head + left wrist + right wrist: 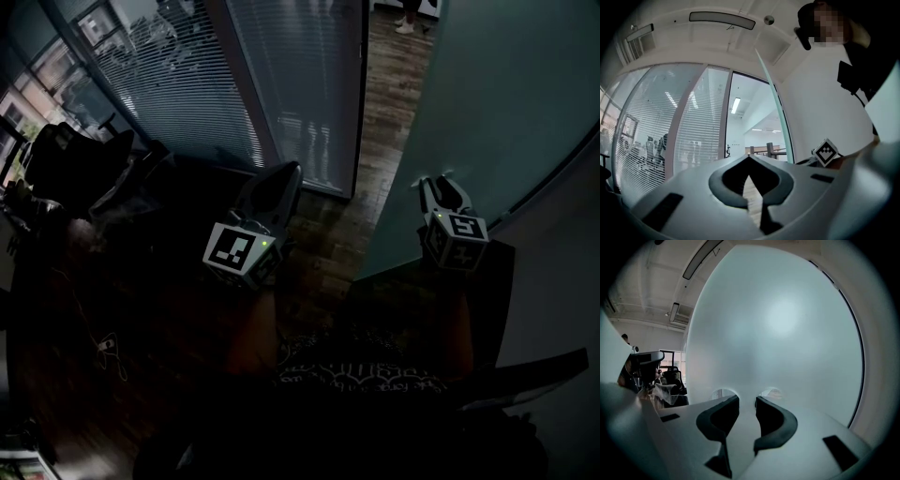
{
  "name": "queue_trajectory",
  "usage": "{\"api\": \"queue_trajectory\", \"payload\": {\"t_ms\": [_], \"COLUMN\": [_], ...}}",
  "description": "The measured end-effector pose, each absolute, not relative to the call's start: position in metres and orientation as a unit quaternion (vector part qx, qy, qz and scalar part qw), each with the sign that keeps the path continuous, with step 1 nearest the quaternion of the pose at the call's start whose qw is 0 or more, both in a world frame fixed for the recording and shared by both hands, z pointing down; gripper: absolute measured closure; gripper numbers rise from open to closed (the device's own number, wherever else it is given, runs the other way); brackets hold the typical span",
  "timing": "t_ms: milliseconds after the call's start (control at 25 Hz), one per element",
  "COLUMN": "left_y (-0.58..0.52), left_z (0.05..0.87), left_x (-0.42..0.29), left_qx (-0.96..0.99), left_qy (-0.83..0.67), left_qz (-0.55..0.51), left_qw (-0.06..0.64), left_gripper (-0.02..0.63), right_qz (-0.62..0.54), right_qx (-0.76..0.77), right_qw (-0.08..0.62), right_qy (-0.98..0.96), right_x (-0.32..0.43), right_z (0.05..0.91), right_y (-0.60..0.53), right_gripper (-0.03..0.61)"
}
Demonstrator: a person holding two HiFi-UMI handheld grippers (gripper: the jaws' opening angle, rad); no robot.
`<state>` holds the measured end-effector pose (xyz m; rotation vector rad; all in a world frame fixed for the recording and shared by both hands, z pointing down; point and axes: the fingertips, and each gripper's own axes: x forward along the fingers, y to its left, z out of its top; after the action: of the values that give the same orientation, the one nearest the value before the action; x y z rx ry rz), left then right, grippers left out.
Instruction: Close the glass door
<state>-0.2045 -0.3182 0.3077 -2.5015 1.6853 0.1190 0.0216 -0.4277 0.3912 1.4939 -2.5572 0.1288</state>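
The frosted teal glass door (497, 94) stands swung open at the right of the head view, and it fills the right gripper view (787, 324). My right gripper (439, 187) points at its face. Its jaws (746, 398) are open with nothing between them, and the fingertips (733, 400) sit right at the glass, mirrored in it; contact cannot be told. My left gripper (289, 173) is held in front of the open doorway (375, 112), shut and empty (749, 156). In the left gripper view the door's thin edge (772, 101) rises to the right of the doorway.
A fixed glass wall with blinds (281, 75) flanks the doorway on the left. Dark office chairs (66, 150) stand at the far left. Wooden floor (337, 234) runs through the doorway, with someone's feet (408, 23) beyond. A white wall (562, 272) lies right of the door.
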Motion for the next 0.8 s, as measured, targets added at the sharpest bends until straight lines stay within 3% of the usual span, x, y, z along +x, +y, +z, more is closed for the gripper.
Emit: {"api": "queue_trajectory", "payload": {"t_ms": [800], "left_y": [-0.412], "left_z": [0.29], "left_x": [-0.256], "left_qx": [-0.811], "left_qy": [0.579], "left_qz": [0.05], "left_qw": [0.067], "left_gripper": [0.612], "right_qz": [0.043], "right_qx": [0.518], "right_qw": [0.096], "right_qy": [-0.849], "right_x": [-0.035], "right_z": [0.384], "right_y": [-0.523], "right_gripper": [0.466]}}
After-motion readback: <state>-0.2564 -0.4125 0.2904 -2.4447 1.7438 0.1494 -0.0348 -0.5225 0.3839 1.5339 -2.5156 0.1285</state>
